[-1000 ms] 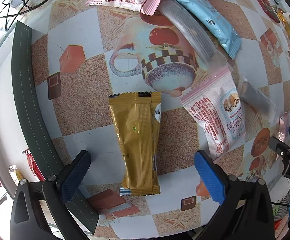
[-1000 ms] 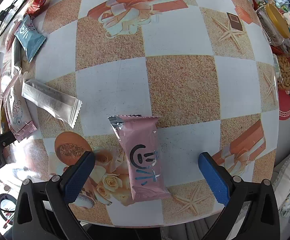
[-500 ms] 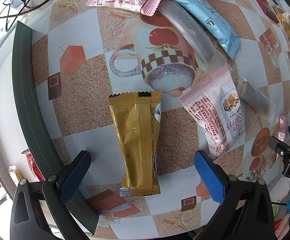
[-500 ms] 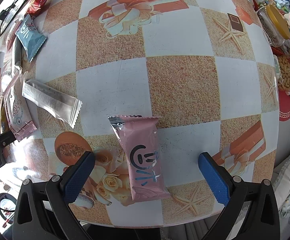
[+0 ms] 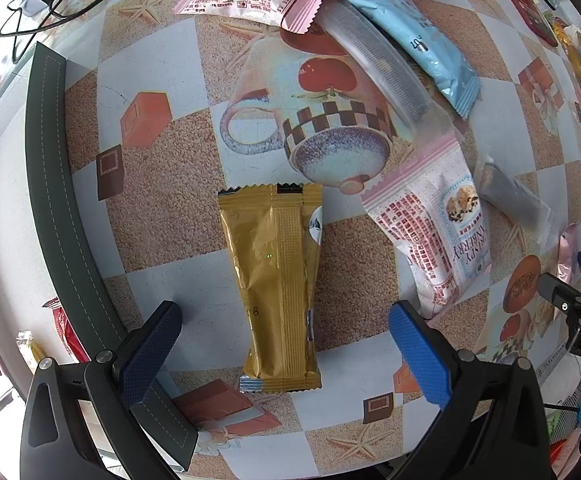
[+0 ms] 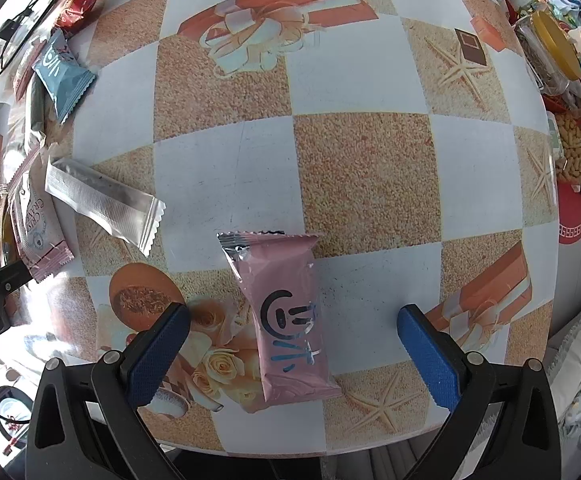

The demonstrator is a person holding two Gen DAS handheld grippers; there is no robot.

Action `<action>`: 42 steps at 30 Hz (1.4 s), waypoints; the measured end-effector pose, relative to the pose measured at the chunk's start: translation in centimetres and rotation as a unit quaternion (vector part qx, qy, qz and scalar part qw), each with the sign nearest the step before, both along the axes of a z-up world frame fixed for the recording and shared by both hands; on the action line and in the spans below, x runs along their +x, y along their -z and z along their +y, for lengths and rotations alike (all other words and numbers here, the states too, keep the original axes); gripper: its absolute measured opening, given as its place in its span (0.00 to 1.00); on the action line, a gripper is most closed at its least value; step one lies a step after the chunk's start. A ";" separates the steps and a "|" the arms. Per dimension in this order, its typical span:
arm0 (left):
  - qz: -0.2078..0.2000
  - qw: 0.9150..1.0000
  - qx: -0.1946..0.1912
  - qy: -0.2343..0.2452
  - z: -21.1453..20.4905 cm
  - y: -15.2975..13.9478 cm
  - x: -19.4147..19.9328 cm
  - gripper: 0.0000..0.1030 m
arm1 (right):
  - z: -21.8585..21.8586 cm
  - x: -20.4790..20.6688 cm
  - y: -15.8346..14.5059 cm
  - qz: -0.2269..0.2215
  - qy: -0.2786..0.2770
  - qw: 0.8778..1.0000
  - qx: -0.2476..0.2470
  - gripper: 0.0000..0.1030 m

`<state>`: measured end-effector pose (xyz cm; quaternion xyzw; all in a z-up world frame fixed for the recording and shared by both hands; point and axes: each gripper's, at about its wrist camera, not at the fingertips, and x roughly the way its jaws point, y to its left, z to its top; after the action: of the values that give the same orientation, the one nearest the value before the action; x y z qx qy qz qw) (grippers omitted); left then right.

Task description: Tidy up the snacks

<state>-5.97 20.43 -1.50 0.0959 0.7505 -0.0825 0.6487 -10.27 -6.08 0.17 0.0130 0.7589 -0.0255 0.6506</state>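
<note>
Left wrist view: my left hand-held gripper (image 5: 286,344) is spread wide either side of the gold packet (image 5: 276,288), which lies flat on the counter (image 5: 162,216), long axis running away from me. Its near end is close to the counter edge. On my other side, the right hand-held gripper (image 6: 292,344), also spread, flanks the pink packet (image 6: 286,316), lengthwise too, with bare counter beyond. Nothing has shifted since a second ago.

A gold packet (image 5: 278,292) and a pink smiley-printed packet (image 6: 286,320) each lie flat, sealed, lengthwise on the checkered tabletop.
</note>
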 end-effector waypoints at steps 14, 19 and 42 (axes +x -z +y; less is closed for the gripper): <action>-0.009 1.000 -0.004 0.006 0.0 -0.2 0.0 1.00 | 0.9 -3.2 4.9 0.037 -0.022 0.999 0.000 1.00; 0.008 1.000 0.002 0.014 -0.4 0.0 0.4 0.99 | 1.5 -2.8 4.2 0.037 -0.028 0.999 0.000 0.91; -0.073 0.995 -0.067 0.026 -1.4 -5.8 0.6 0.23 | 3.5 1.8 -3.2 -0.016 -0.017 0.999 0.042 0.24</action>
<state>-5.37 19.08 4.31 0.0774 0.6914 -0.1421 0.7041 -8.43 -2.62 3.36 0.0279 0.7487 0.0170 0.6621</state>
